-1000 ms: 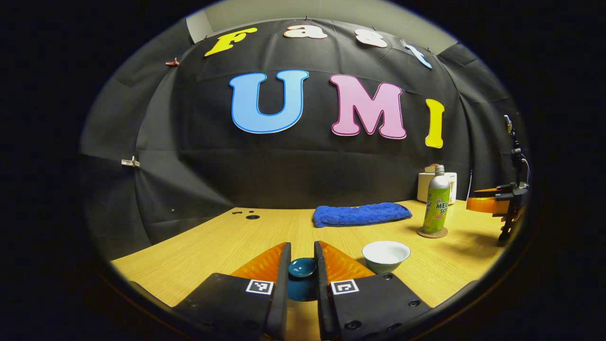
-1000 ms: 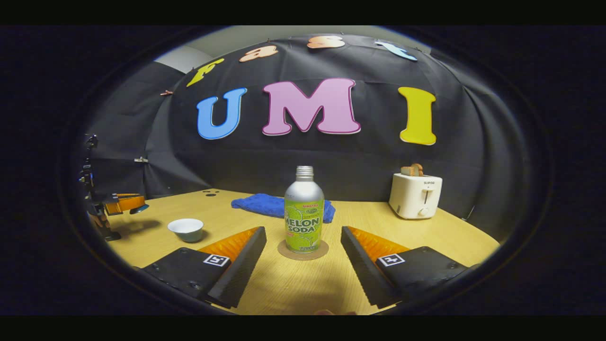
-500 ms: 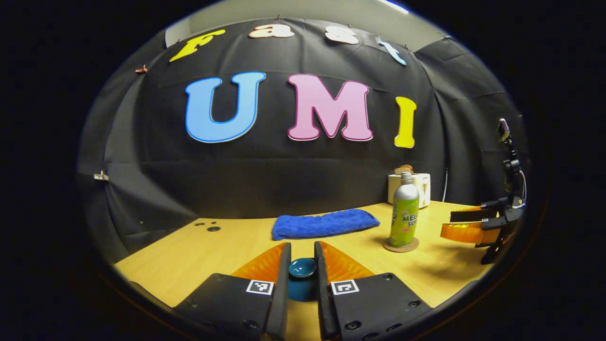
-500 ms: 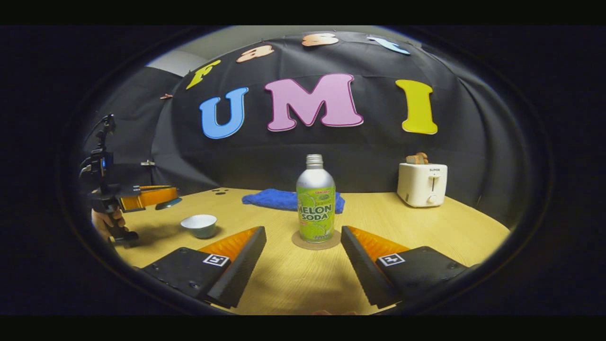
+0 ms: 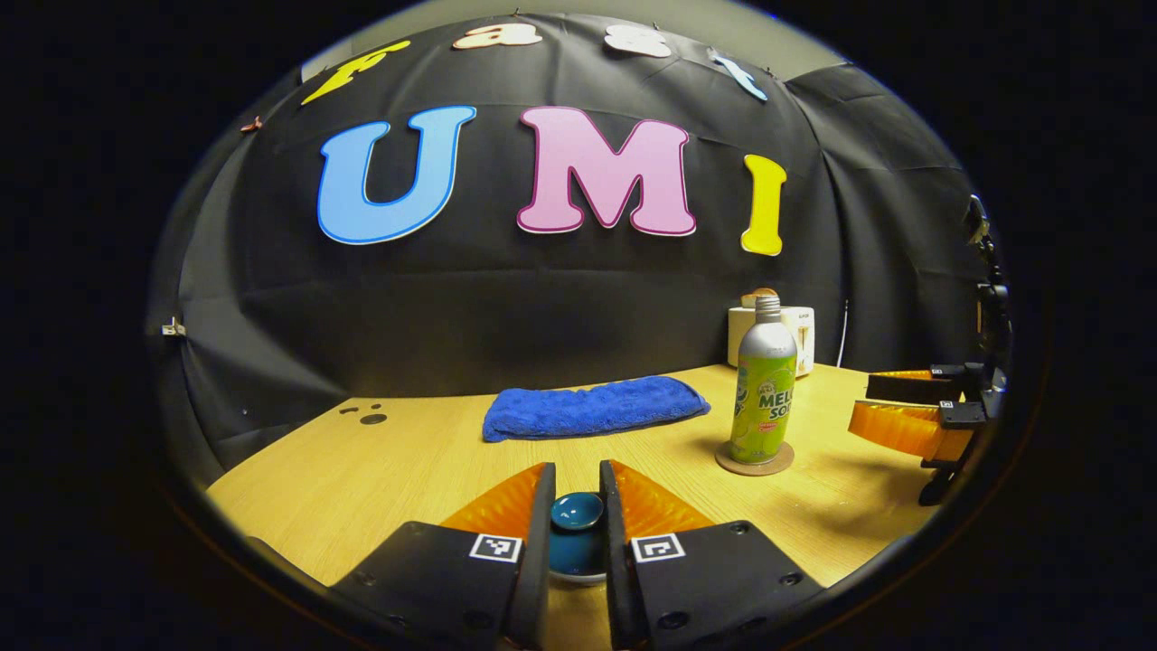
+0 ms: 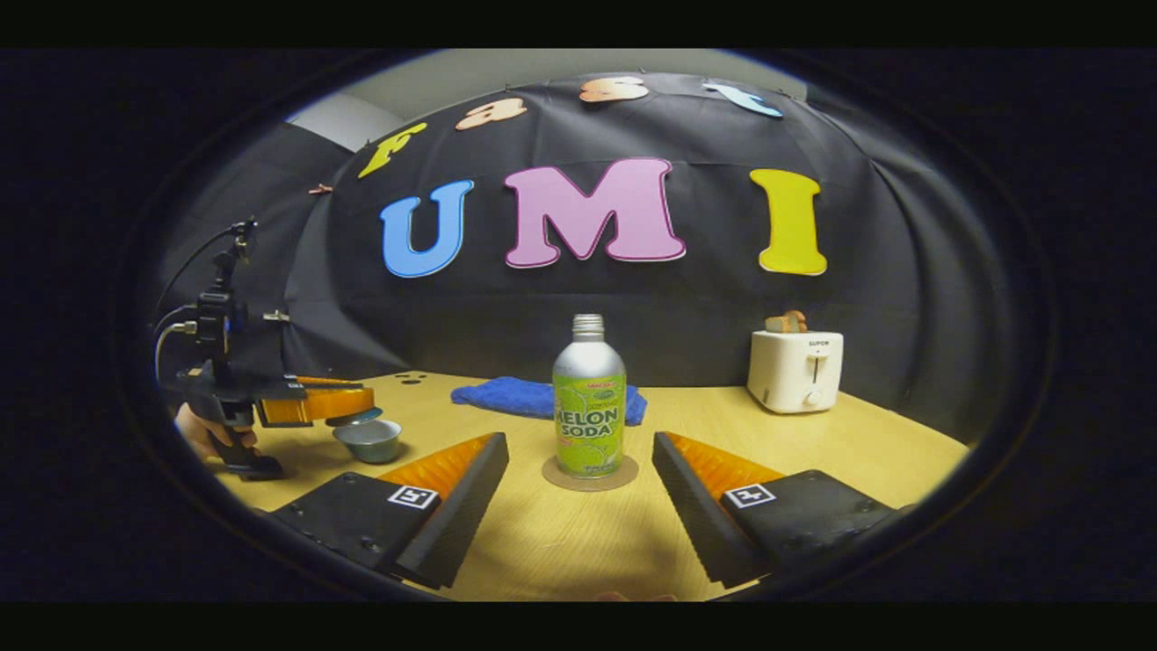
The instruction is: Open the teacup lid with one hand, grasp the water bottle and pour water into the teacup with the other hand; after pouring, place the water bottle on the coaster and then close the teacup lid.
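Up close in the left gripper view, the left claw [image 5: 577, 520] is clenched on the knob of the dark teal teacup lid [image 5: 578, 512], which sits between the orange-backed fingers at 6 o'clock. Seen from the right gripper view, that same claw [image 6: 357, 403] holds the lid [image 6: 354, 417] directly above the pale teacup [image 6: 368, 440], at 9 o'clock; whether lid and cup touch cannot be told.

Meanwhile the right claw [image 6: 578, 484] is released, its fingers spread wide on either side of the green water bottle [image 6: 589, 402]. This bottle stands upright on a round coaster [image 6: 589, 474] on the wooden counter [image 6: 813, 452], straight ahead at 12 o'clock, beyond the fingertips and not touched by them. A blue towel [image 6: 506, 396] lies behind the bottle, and a white toaster [image 6: 794, 369] stands at 2 o'clock.
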